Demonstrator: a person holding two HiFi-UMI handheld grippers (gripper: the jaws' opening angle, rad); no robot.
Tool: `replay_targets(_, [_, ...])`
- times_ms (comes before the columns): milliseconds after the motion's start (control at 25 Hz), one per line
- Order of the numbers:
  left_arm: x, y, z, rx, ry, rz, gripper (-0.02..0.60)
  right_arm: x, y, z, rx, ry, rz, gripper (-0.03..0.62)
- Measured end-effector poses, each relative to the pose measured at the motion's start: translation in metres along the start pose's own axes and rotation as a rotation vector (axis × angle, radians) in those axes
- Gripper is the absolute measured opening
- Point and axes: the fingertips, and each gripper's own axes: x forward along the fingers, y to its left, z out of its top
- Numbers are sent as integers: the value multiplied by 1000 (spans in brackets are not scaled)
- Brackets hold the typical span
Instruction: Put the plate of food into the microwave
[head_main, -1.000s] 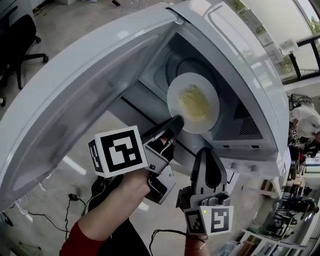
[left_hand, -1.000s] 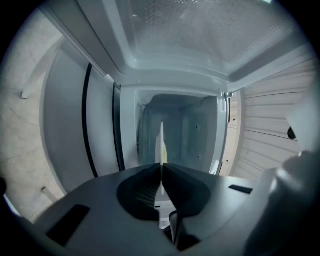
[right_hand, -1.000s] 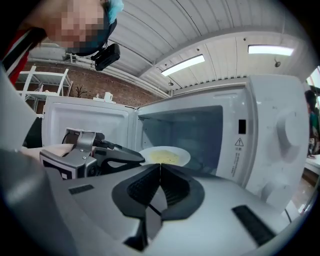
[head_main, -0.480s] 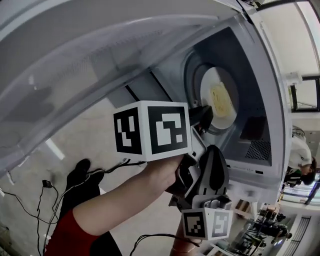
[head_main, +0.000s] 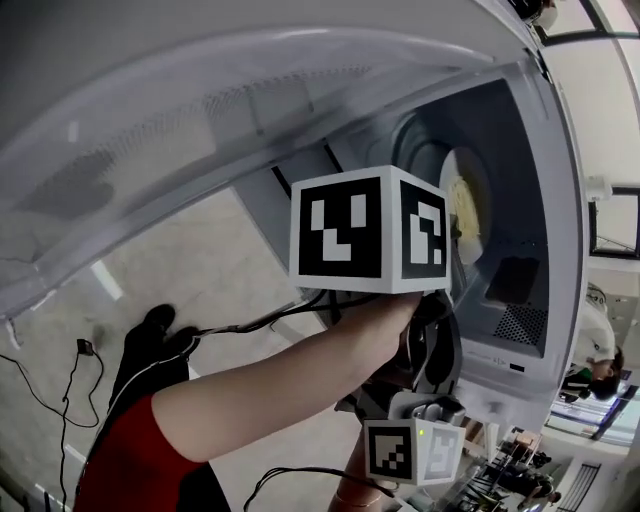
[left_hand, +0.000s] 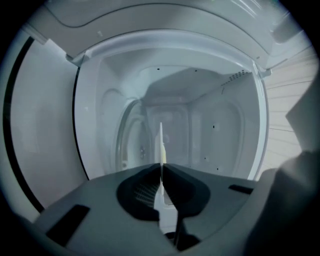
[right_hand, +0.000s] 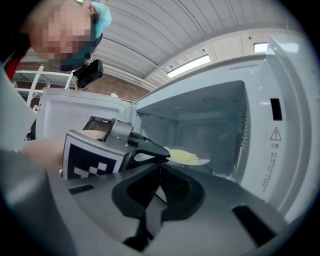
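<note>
Between the jaws of the left gripper, in the left gripper view, the white plate shows edge-on as a thin upright line. The jaws are closed almost flat on its near rim, and a sliver of yellow food shows just past the tips. Beyond the jaws lies the cavity of the microwave, with its round turntable to their left. In the right gripper view, the right gripper has its jaws pressed together with nothing between them. Ahead of them and slightly left, the left gripper holds the plate level inside the cavity mouth, above its floor, with the door swung open further left. In the head view, the left gripper's marker cube covers its jaws. The plate shows past it within the cavity, and the right gripper hangs below the forearm, outside the microwave.
</note>
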Motion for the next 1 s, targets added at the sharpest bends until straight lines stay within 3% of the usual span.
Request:
replay_targets(320, [12, 1, 7, -29, 21, 70, 29, 5, -7, 6, 18, -3, -5, 15])
replay_targets(520, [15, 0, 9, -60, 28, 75, 34, 9, -12, 11, 19, -11, -9, 15])
replay_targets(600, [17, -3, 11, -37, 30, 82, 34, 10, -14, 12, 19, -9, -12, 15])
replay_targets(760, [20, -11, 26, 87, 12, 92, 34, 13, -13, 8, 20, -3, -9, 15])
replay_targets(1000, [22, -7, 23, 86, 75, 115, 42, 17, -15, 14, 23, -14, -5, 15])
